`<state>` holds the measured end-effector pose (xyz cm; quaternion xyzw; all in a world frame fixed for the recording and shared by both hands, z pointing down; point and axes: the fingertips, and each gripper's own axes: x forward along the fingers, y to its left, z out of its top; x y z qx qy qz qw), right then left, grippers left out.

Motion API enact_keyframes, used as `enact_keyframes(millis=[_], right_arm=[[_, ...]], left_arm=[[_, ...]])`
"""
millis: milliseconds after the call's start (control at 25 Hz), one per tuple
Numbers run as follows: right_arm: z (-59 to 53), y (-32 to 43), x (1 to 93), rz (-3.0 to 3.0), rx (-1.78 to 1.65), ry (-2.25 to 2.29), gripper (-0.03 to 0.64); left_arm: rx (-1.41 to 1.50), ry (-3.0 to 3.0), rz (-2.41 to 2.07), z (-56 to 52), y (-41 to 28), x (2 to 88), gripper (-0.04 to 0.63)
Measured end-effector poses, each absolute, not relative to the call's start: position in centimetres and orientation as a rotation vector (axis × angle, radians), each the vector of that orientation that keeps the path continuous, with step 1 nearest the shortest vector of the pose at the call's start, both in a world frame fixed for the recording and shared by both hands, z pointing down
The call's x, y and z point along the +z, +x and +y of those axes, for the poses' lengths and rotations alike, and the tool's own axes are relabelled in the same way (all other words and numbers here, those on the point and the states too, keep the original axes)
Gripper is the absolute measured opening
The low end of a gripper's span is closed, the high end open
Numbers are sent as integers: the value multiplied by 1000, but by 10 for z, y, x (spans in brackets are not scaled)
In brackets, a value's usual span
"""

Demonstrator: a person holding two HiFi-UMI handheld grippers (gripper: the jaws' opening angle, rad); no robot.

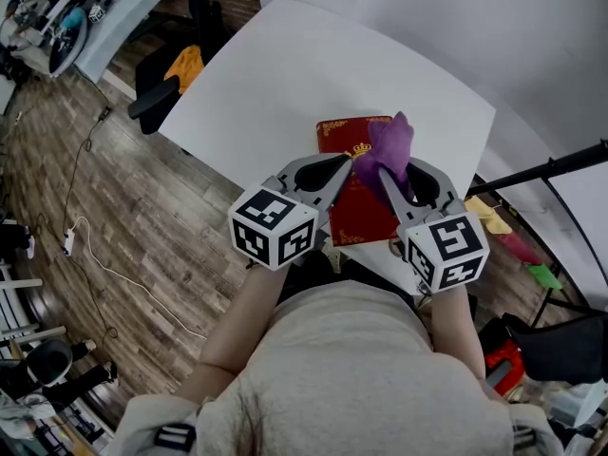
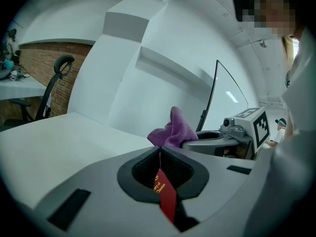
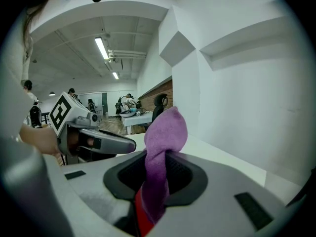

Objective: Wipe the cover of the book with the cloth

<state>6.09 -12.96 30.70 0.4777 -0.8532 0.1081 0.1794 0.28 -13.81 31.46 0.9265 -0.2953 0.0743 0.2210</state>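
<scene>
Here my left gripper (image 1: pixel 342 166) has its jaws clenched on the edge of the red book (image 1: pixel 366 215), which lies on the white surface (image 1: pixel 285 74). My right gripper (image 1: pixel 385 177) grasps the purple cloth (image 1: pixel 389 143), bunched over the book.

At lower centre the left gripper (image 2: pixel 159 154) has its jaws pinched on the red book (image 2: pixel 168 199), probably its cover edge. The purple cloth (image 2: pixel 173 130) rises just behind, over the white table (image 2: pixel 44 147).

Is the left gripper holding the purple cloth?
No, the left gripper is closed on the red book; the right gripper holds the purple cloth.
</scene>
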Motion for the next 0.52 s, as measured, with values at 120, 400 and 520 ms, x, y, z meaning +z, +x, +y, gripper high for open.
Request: enact_keyframes(millis=[120,400,520], right_arm=[[-131,62,309,-2404,307,1358,103],[-129,63,316,-2391,325,1359,103],[-126,65,318,-2388,327,1356,103]], left_arm=[[209,2559,-812,-138,2,317,23],[196,2550,-797,-135,5,319,23],[195,2549,-794,-131,8,319,23]])
